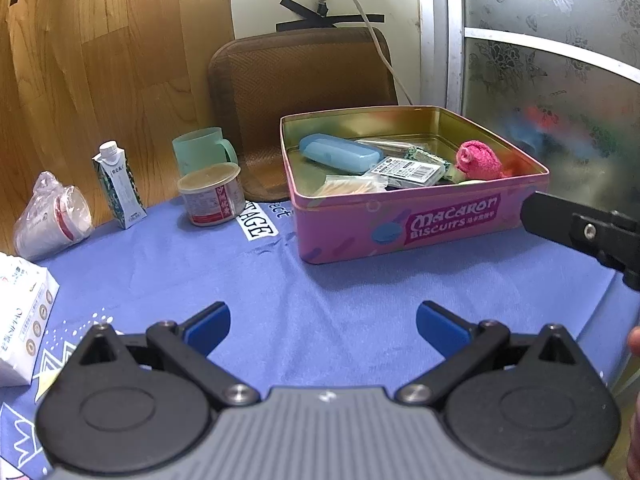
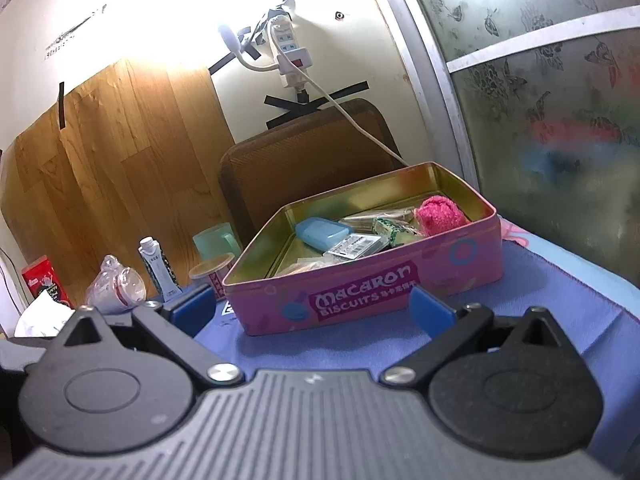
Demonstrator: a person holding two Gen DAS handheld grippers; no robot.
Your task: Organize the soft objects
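Note:
A pink "Macaron Biscuits" tin (image 1: 460, 216) stands open on the blue cloth; it also shows in the right wrist view (image 2: 440, 276). Inside lie a rolled pink towel (image 1: 478, 160) (image 2: 440, 210), a light blue case (image 1: 340, 154) (image 2: 322, 232), labelled packets (image 1: 412, 170) and a clear bag of sticks (image 1: 352, 186). My left gripper (image 1: 323, 326) is open and empty, low over the cloth in front of the tin. My right gripper (image 2: 312, 310) is open and empty, just before the tin's front wall; part of it shows at the right of the left wrist view (image 1: 580, 228).
Left of the tin stand a round lidded tub (image 1: 211, 194), a green cup (image 1: 204, 150), a small carton (image 1: 119, 184) and bagged cups (image 1: 52, 216). A white packet (image 1: 20, 320) lies at the left edge. A brown cushion (image 1: 300, 92) leans on the wall behind.

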